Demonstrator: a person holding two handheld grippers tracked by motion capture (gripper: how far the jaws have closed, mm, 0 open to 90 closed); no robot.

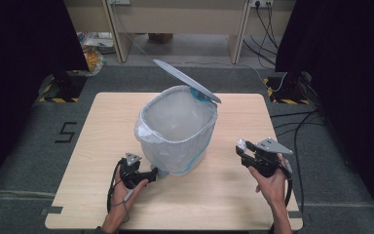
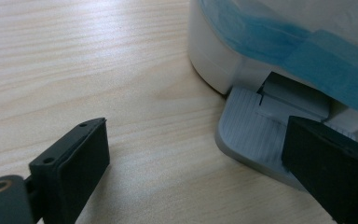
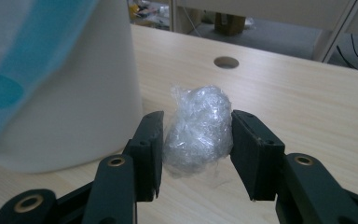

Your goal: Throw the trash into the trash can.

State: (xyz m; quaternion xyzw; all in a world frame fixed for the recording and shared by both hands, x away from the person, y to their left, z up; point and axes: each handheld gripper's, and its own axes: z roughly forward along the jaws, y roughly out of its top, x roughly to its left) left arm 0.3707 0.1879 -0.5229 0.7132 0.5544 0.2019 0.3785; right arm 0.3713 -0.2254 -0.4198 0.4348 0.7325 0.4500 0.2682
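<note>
A white pedal bin [image 1: 177, 129] lined with a translucent bag stands mid-table, its grey lid [image 1: 185, 80] raised at the back. My left gripper [image 1: 148, 176] is open at the bin's front foot. In the left gripper view [image 2: 196, 172] one jaw rests on the ribbed grey pedal [image 2: 251, 135] and the other hangs over bare wood. To the right of the bin, my right gripper [image 1: 243, 148] is shut on a crumpled ball of clear plastic wrap [image 3: 198, 126], held above the table beside the bin's white wall [image 3: 74, 93].
The wooden table [image 1: 102, 146] has a round cable hole [image 3: 226, 62] near its far right. Blue bands of the bag [image 2: 317, 56] hang over the bin's outside. Cables and stand bases lie on the floor around the table.
</note>
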